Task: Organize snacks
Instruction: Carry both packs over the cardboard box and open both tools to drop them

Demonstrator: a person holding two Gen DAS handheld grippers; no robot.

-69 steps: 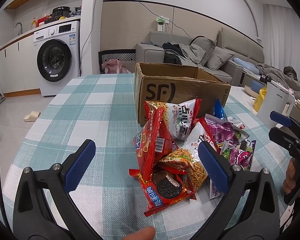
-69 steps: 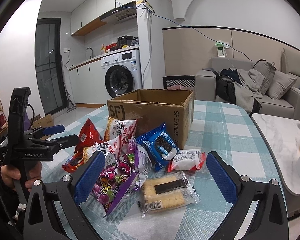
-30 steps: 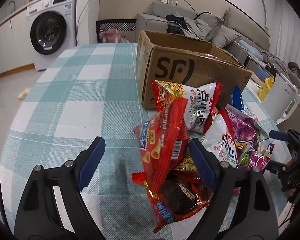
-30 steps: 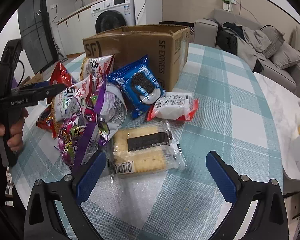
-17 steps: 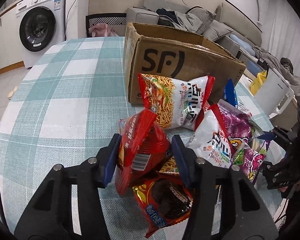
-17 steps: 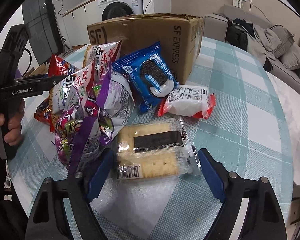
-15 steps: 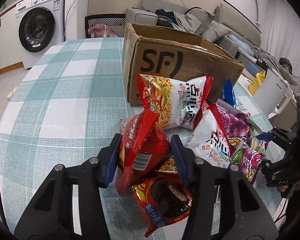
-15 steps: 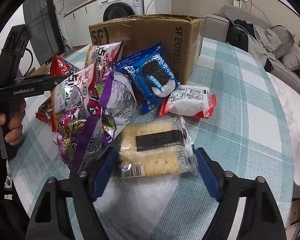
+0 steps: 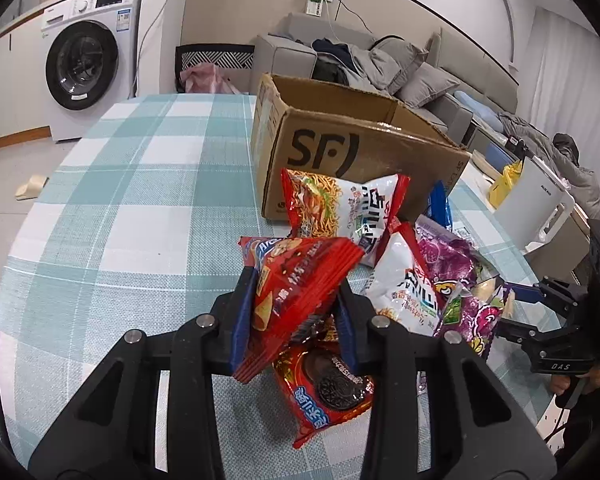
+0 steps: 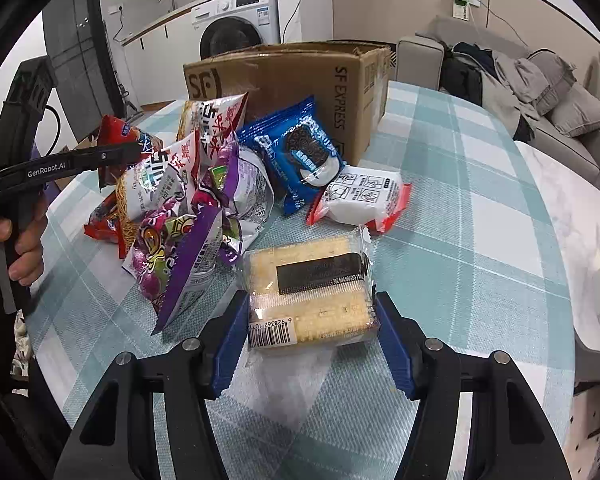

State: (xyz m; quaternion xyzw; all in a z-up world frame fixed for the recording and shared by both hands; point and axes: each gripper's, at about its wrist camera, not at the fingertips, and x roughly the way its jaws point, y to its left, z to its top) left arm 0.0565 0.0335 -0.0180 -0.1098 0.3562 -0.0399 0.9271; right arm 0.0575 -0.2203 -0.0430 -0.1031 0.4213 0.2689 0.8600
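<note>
red snack bag (image 9: 300, 280) pinched upright, cracker pack (image 10: 312, 284) apparently flat

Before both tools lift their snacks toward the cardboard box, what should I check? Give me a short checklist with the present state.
1. Left tool shut on the red crinkled chip bag: ok.
2. Right tool shut on the clear-wrapped cracker pack: ok.
3. Brown cardboard box open on top: ok.
4. Room inside the box: cannot tell.
5. Red cookie packet free of the chip bag: cannot tell.
</note>
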